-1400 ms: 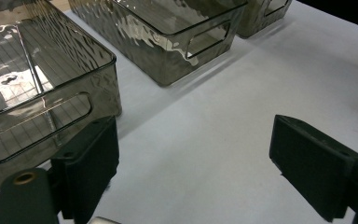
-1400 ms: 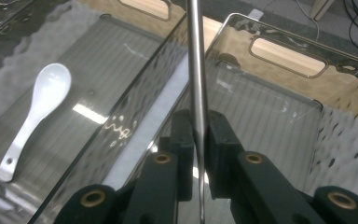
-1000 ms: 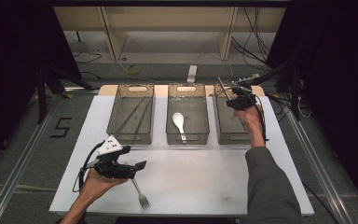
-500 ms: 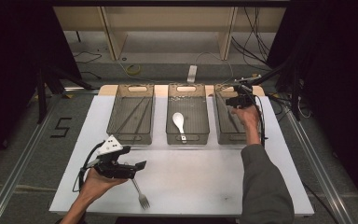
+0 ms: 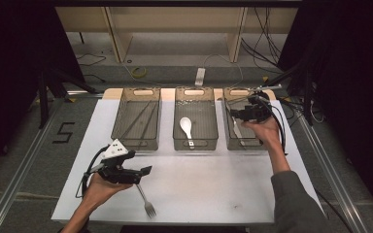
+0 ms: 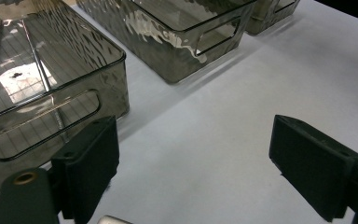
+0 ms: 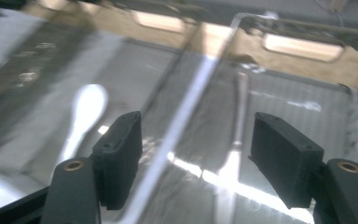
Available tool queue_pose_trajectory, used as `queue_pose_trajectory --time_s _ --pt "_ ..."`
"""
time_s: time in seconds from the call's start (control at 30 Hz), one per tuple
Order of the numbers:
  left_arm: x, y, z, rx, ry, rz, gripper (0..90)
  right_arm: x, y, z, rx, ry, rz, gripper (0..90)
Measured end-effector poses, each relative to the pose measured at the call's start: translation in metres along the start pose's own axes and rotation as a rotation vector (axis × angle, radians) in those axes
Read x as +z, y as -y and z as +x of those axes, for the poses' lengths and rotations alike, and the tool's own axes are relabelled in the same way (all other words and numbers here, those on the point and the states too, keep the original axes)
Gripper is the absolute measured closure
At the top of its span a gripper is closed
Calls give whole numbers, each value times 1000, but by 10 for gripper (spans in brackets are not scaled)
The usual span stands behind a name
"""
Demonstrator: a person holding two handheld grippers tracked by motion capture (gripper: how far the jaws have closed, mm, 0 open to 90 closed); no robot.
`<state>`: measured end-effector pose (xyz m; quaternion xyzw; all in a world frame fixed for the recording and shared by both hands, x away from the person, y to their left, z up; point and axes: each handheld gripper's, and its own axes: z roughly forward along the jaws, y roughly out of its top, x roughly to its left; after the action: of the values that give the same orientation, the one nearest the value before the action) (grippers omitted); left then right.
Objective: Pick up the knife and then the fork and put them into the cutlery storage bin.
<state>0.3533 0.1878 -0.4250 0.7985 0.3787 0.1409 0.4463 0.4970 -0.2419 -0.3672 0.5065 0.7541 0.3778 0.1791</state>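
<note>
Counter (image 5: 213,189) carries three bins. My right hand-held gripper (image 5: 245,113) hangs over the right bin (image 5: 228,127); jaws just opened wide, nothing between them. Knife (image 5: 237,130) lies in that bin, right below them. Spoon (image 5: 186,127) sits one bin to their left. My left hand-held gripper (image 5: 145,171) is wide open and empty, with the fork (image 5: 144,200) just beside it on the counter.
</note>
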Motion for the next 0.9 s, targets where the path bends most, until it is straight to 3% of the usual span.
queue_pose_trajectory --time_s 0.17,0.27,0.43,0.63,0.7,0.9 --pt "5 -2 4 -16 1 -9 154 -27 33 23 -38 -112 -67 322" --pt "6 -3 4 -21 8 -17 154 -40 57 35 -64 -134 -80 310" --pt "10 -3 7 -21 5 -9 157 -56 96 50 -52 -188 -134 302" --pt "15 -6 8 10 9 4 174 -66 129 62 -73 -175 -190 302" --pt "17 -6 9 2 12 -7 183 -67 135 64 -69 -181 -197 300" --pt "21 -6 13 28 5 10 210 -70 147 68 -47 -188 -193 285"
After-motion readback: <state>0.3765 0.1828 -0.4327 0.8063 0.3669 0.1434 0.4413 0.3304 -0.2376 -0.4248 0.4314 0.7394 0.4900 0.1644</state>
